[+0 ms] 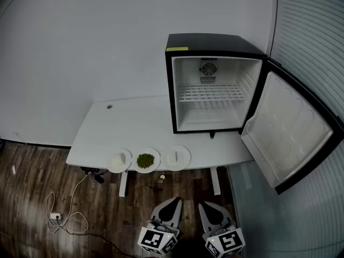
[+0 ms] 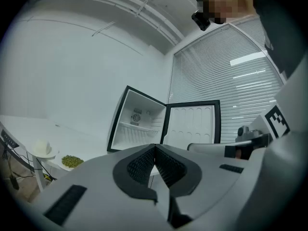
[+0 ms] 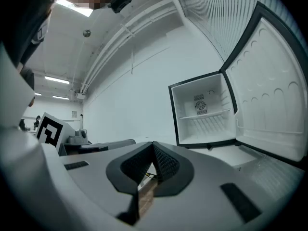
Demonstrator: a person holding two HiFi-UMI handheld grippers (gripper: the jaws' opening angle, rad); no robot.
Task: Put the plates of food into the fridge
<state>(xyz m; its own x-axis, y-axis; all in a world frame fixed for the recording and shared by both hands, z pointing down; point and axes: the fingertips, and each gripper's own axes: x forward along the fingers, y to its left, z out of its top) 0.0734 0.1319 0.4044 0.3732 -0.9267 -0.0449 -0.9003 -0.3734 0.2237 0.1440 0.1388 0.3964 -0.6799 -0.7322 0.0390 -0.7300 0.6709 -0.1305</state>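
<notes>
Three white plates line the front edge of the white table: a left plate with pale food, a middle plate with green food, and a right plate with pale food. The small black fridge stands on the table with its door swung wide; its inside is empty. My left gripper and right gripper hang low in front of the table, well short of the plates. Both are shut with nothing between the jaws. In the left gripper view the green plate and left plate show.
A wire shelf crosses the middle of the fridge. A white cable and plug lie on the wooden floor at the left. The window blinds fill the right side, close behind the open door.
</notes>
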